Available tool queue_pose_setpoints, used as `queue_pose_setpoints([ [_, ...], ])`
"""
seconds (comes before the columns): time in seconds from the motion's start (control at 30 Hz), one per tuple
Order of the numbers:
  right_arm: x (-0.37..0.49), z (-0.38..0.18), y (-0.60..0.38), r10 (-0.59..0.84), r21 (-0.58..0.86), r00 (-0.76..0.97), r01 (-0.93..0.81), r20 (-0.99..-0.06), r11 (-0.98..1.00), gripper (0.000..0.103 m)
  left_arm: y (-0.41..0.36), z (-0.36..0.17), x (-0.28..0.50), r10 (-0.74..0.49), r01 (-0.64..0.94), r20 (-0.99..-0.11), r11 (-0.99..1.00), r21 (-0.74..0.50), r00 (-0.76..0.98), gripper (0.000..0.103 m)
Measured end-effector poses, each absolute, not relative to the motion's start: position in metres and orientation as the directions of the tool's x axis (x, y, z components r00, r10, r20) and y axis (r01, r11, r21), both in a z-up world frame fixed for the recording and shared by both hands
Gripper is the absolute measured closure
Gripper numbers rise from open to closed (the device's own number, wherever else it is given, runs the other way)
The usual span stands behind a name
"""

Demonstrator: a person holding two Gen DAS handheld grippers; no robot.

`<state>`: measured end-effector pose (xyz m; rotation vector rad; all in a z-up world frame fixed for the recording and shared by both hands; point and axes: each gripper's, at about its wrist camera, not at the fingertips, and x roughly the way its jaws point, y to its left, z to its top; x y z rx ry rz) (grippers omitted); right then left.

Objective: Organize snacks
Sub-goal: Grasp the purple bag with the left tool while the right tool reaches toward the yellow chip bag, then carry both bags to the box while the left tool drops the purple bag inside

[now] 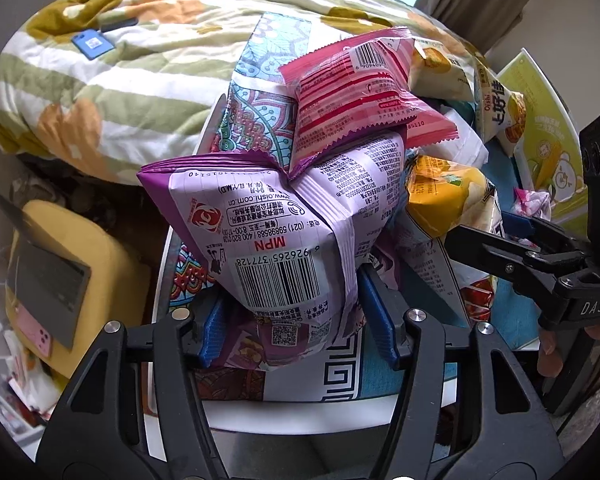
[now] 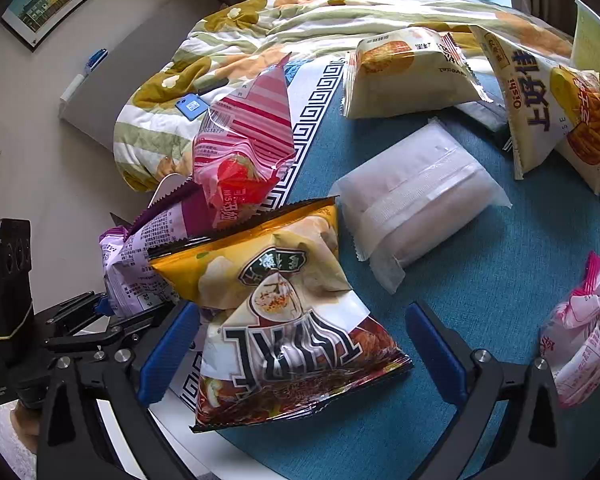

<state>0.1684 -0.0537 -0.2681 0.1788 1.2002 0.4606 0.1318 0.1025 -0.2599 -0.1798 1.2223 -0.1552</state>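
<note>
A purple snack bag (image 1: 284,232) lies barcode-up at the table's edge, and my left gripper (image 1: 290,300) is shut on its near end, blue pads pressing both sides. A pink strawberry bag (image 1: 352,92) rests on top of it. In the right wrist view, my right gripper (image 2: 302,312) stands open, straddling a yellow and brown chip bag (image 2: 284,300) without its pads pressing it. The purple bag (image 2: 140,256) and the left gripper (image 2: 100,312) show at the left of that view.
On the blue tablecloth (image 2: 500,280) lie a white translucent packet (image 2: 416,196), two cream Oishi bags (image 2: 552,112) (image 2: 404,76) and a pink-white packet (image 2: 584,336). A floral quilt (image 1: 100,80) lies behind the table. A yellow seat holding a laptop (image 1: 48,280) stands lower left.
</note>
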Motion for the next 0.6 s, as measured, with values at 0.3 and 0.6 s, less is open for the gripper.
queue_pose_setpoints([
  [0.3, 0.181, -0.284, -0.031, 0.460, 0.376, 0.199, -0.348, -0.865, 0.859, 0.000, 0.104, -0.249, 0.127, -0.156, 0.038, -0.923, 0.988, -0.152, 0.352, 0.051],
  [0.6, 0.175, -0.287, -0.027, 0.456, 0.373, 0.183, -0.359, -0.871, 0.856, 0.024, 0.105, -0.246, 0.121, -0.150, 0.030, -0.924, 0.988, -0.149, 0.352, 0.053],
])
